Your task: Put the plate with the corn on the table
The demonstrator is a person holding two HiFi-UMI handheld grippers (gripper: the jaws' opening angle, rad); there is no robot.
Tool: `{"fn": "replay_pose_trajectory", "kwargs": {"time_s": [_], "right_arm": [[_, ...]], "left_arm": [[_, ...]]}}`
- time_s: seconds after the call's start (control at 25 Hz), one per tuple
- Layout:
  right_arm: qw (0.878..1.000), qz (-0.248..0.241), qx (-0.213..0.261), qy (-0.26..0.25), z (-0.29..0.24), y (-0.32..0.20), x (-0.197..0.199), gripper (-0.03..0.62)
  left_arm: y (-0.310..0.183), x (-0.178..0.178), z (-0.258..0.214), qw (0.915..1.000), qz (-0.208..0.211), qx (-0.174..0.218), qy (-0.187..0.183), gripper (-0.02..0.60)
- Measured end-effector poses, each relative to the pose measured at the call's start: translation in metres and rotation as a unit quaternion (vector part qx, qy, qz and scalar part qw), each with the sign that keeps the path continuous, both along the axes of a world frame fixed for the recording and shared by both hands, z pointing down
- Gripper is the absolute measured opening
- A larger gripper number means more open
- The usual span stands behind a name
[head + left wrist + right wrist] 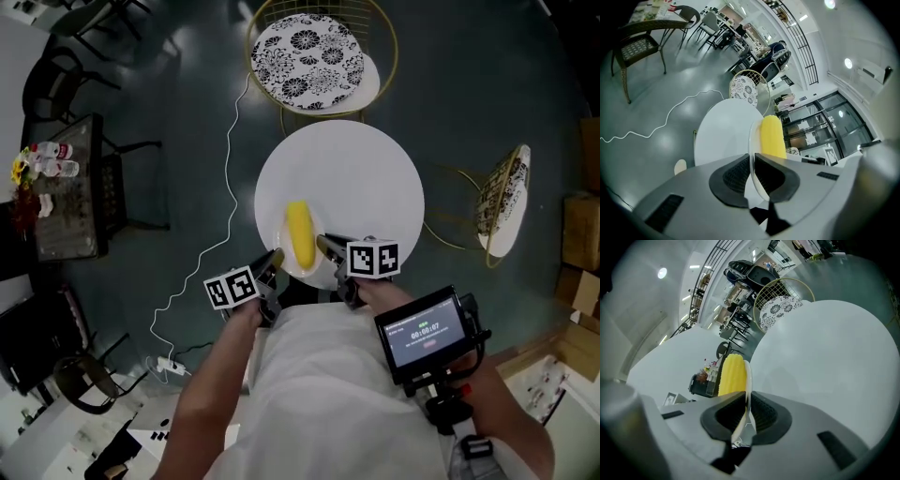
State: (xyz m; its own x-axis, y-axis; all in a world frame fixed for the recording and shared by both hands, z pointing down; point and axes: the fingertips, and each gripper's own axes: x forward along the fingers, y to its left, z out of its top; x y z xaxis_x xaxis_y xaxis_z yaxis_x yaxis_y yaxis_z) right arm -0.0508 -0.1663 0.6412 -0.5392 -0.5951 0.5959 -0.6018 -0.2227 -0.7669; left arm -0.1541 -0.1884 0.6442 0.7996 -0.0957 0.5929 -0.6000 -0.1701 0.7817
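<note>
A white plate carrying a yellow corn cob is held over the near edge of the round white table. My left gripper is shut on the plate's left rim, and my right gripper is shut on its right rim. In the left gripper view the plate rim runs edge-on between the black pads, with the corn just behind. The right gripper view shows the same plate and corn clamped between its pads.
A gold wire chair with a black-and-white patterned cushion stands beyond the table. A second such chair is at the right. A white cable snakes over the dark floor at the left. A dark table with bottles sits far left.
</note>
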Motion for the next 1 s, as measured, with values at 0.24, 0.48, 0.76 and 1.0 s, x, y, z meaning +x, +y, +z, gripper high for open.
{"fn": "replay_pose_trajectory", "kwargs": {"time_s": [0.24, 0.48, 0.76, 1.0], "right_arm": [[1.0, 0.012, -0.003, 0.008, 0.014, -0.016, -0.004, 0.041], [0.999, 0.04, -0.006, 0.006, 0.027, -0.023, 0.003, 0.043], [0.998, 0.061, -0.008, 0.018, 0.042, -0.028, 0.022, 0.043], [0.997, 0.068, -0.009, 0.027, 0.052, -0.036, 0.037, 0.043]], "left_arm": [[-0.017, -0.005, 0.014, 0.9999, 0.013, -0.006, -0.006, 0.035], [-0.032, 0.004, 0.027, 0.9992, 0.037, -0.004, -0.011, 0.035], [-0.042, 0.024, 0.039, 0.998, 0.061, 0.0, -0.015, 0.035], [-0.049, 0.039, 0.047, 0.9979, 0.062, 0.002, -0.017, 0.034]]}}
